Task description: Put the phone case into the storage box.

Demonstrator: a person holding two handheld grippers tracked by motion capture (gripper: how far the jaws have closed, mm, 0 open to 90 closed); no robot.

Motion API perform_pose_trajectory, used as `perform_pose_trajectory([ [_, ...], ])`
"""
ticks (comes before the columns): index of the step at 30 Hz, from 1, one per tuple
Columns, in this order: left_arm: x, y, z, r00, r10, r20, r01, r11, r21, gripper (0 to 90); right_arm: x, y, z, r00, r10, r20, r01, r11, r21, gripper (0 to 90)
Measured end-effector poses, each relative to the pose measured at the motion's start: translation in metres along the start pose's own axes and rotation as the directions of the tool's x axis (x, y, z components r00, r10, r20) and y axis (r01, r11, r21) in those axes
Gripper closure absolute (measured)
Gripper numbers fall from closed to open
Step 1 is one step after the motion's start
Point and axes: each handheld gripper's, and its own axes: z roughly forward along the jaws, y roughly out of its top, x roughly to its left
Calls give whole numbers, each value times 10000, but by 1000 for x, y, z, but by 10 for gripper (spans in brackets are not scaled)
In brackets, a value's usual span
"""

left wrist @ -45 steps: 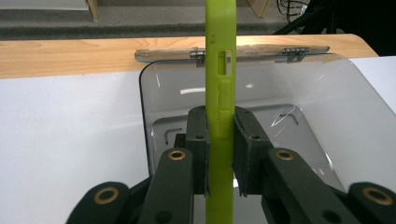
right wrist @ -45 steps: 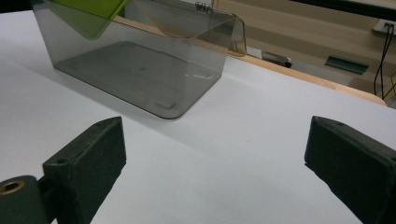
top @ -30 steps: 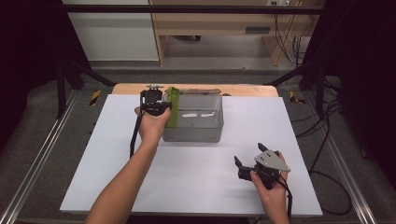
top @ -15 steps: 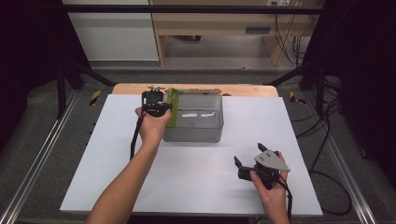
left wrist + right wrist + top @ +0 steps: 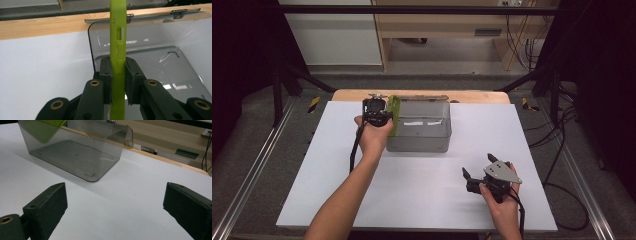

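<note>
A lime-green phone case (image 5: 117, 37) stands on edge between my left gripper's (image 5: 117, 67) pads, which are shut on it. In the high view this left gripper (image 5: 382, 106) holds the green case (image 5: 393, 116) at the left wall of a clear grey plastic box (image 5: 419, 135), with the case partly down inside it. The box's (image 5: 150, 42) bottom is bare. My right gripper (image 5: 479, 166) rests near the table's front right, open, with nothing between its jaws. In its own view the right gripper (image 5: 115, 202) faces the box (image 5: 75, 150) and the green case (image 5: 42, 128).
The box's hinged lid (image 5: 419, 97) hangs open at the back over the wooden table edge (image 5: 472, 96). The white tabletop (image 5: 422, 190) spreads around the box. Metal rails (image 5: 252, 170) run along both sides, and cables (image 5: 562, 145) lie at the right.
</note>
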Motion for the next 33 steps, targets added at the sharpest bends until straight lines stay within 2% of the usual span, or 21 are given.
perform_pose_trajectory([
  [18, -1, -3, 3, 9999, 116, -2, -116, 9998, 139, 775, 0, 0, 0, 10000, -9, -27, 9, 10000, 73, 57],
  [33, -1, -4, 9, 9999, 15, 105, -19, 9992, 393, 776, 2, -1, 2, 9999, -37, -129, 39, 9998, 173, 57],
])
